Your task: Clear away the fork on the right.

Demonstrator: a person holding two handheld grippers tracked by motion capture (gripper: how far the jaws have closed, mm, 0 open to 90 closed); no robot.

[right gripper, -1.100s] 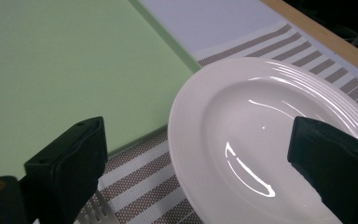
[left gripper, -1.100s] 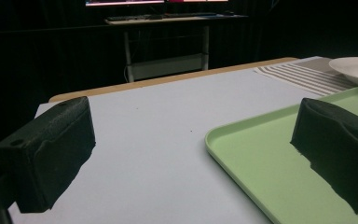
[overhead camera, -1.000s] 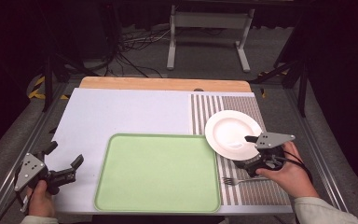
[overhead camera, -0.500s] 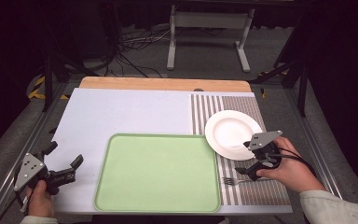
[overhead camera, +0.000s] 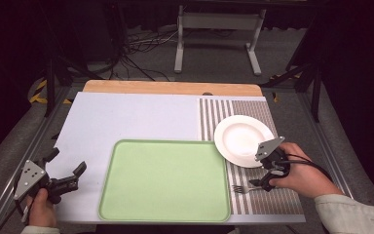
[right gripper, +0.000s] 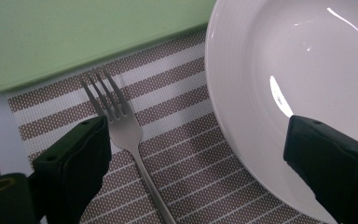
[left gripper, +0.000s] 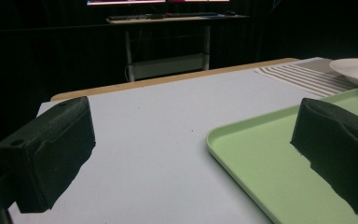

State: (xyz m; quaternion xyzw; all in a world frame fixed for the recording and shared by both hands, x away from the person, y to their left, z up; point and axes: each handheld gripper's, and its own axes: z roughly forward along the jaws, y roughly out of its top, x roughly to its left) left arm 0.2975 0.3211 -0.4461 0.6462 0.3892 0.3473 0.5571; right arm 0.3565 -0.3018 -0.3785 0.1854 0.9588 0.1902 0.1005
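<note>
High view: right gripper hangs low over the fork, which lies flat on the striped mat, just beside the plate. Right gripper view: jaws spread wide, nothing held, fork near one jaw. Pickup looks not yet begun; closing and lifting remain. Left gripper gapes empty beside the green tray. Count: one fork, one plate, one tray, one mat.

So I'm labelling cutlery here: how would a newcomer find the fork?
Start at the striped placemat right of the green tray. Below the white plate lies the fork, between the open right gripper jaws: the one slim metal thing there.
</note>
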